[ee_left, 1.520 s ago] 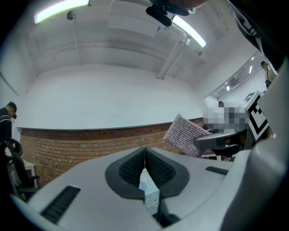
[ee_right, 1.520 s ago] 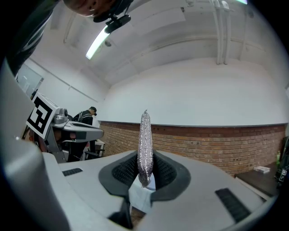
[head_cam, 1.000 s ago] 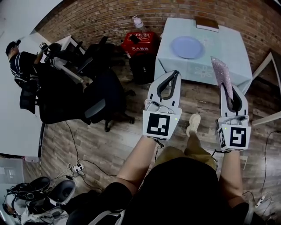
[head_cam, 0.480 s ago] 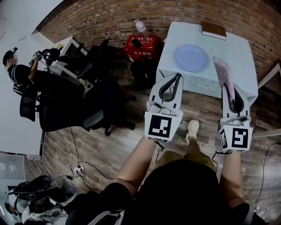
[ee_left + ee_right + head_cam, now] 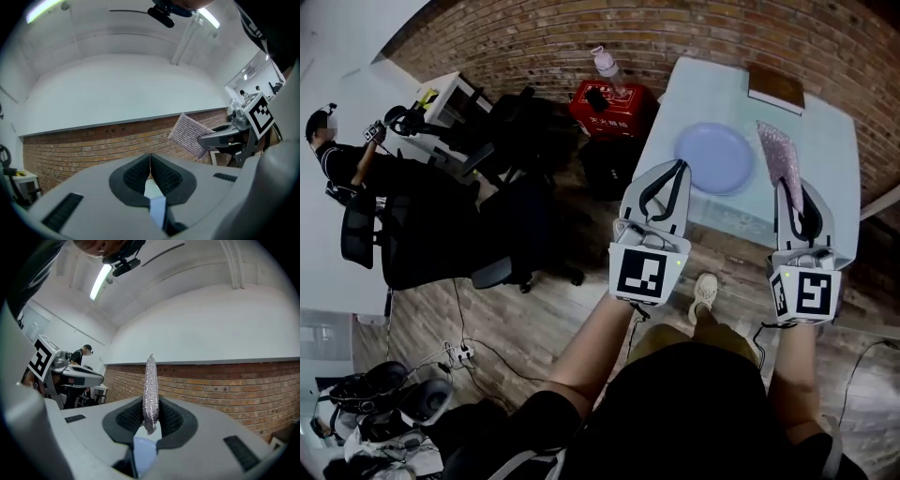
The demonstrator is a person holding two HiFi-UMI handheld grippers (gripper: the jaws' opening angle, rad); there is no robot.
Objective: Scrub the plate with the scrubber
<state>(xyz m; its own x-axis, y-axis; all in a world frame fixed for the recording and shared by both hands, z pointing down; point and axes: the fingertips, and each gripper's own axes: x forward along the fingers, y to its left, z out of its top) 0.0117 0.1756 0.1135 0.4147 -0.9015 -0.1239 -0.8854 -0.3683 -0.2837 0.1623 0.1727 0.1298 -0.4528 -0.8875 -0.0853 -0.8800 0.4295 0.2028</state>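
Right gripper [image 5: 151, 401] jaws are clamped on a silver, glittery, rectangular scrubber [image 5: 150, 380], which its own view shows edge-on and upright against a brick wall. Left gripper [image 5: 150, 157] jaws are pressed together with nothing between them; only its view shows the scrubber's broad face. Only the head view shows the round pale-blue plate [image 5: 715, 157], lying on the light-blue table [image 5: 830, 122] ahead of both grippers.

My left gripper [image 5: 677, 167] level ahead, jaws together and empty, my right gripper [image 5: 787, 187] alongside, jaws clamped on the scrubber [image 5: 779, 152], both forearms [image 5: 598, 339] stretched forward
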